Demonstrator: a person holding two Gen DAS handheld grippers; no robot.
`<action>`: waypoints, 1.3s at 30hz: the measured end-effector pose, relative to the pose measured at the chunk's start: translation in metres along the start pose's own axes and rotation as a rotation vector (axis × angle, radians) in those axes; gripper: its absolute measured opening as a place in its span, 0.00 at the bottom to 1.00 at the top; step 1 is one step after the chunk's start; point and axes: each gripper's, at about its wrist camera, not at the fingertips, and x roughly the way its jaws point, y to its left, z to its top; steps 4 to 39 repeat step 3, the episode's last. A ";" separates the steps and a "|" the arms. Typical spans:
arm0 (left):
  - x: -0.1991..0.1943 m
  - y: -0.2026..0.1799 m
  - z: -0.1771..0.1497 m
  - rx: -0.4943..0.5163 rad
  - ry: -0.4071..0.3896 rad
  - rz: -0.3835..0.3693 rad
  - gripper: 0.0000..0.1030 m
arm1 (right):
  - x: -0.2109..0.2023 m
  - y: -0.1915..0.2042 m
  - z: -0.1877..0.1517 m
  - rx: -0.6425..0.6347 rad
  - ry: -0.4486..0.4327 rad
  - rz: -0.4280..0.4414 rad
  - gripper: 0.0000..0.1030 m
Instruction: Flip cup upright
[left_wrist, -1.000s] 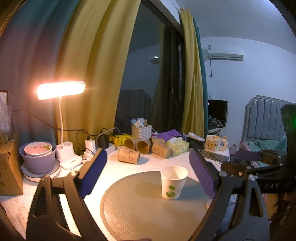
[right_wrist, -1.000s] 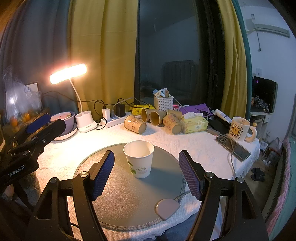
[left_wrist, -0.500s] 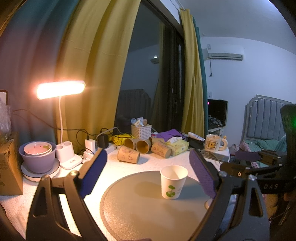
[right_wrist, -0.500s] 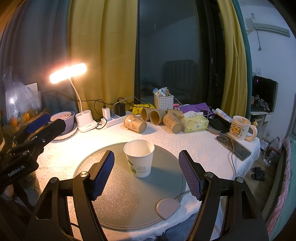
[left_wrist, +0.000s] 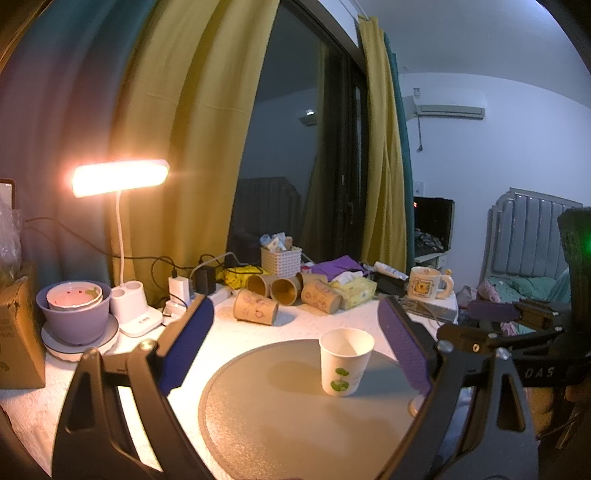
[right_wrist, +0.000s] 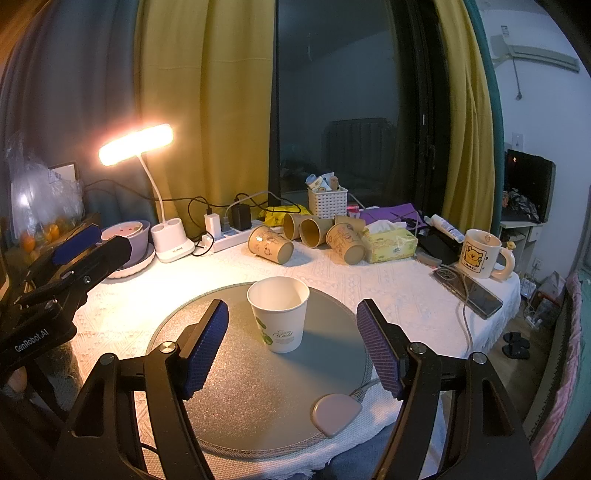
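The right tool (right_wrist: 291, 345) is spread wide, its two blue-padded fingers either side of empty air, holding and touching nothing. The left tool (left_wrist: 295, 345) is likewise wide open and holds nothing. Both hover above the near edge of a round grey mat (right_wrist: 240, 387) on the bench (right_wrist: 388, 288), which is covered with a white lacy cloth.

One white paper cup (right_wrist: 279, 314) with a green leaf print stands upright on the mat, mouth up, and looks empty inside. In the right wrist view it sits just beyond the gap between the right tool's fingers, clear of both. In the left wrist view the same cup (left_wrist: 345, 362) stands nearer the tool's right finger, not touching it.

At the back of the bench lie four brown paper cups (right_wrist: 271, 244) on their sides, clustered together. Behind them a small white basket (right_wrist: 328, 202) holds several small packets. A yellow tissue pack (right_wrist: 389, 242) lies beside the brown cups, with a tissue sticking out of the top. One cream mug (right_wrist: 480, 253) with a bear picture stands at the right, next to one phone (right_wrist: 467, 291) lying flat. At the left, a purple bowl (right_wrist: 127, 236) sits on a white plate, with a smaller dish nested in it. One lit desk lamp (right_wrist: 166, 236) stands beside the bowl, near a white power strip (right_wrist: 229, 240) with plugs in it.
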 end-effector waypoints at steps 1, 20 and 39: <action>-0.001 -0.001 -0.002 0.002 -0.005 -0.006 0.89 | 0.000 0.000 0.001 0.000 0.000 0.000 0.73; -0.003 -0.003 -0.004 0.001 -0.012 -0.006 0.89 | 0.000 0.000 0.000 -0.006 -0.001 -0.005 0.73; -0.003 -0.003 -0.004 0.001 -0.012 -0.006 0.89 | 0.000 0.000 0.000 -0.006 -0.001 -0.005 0.73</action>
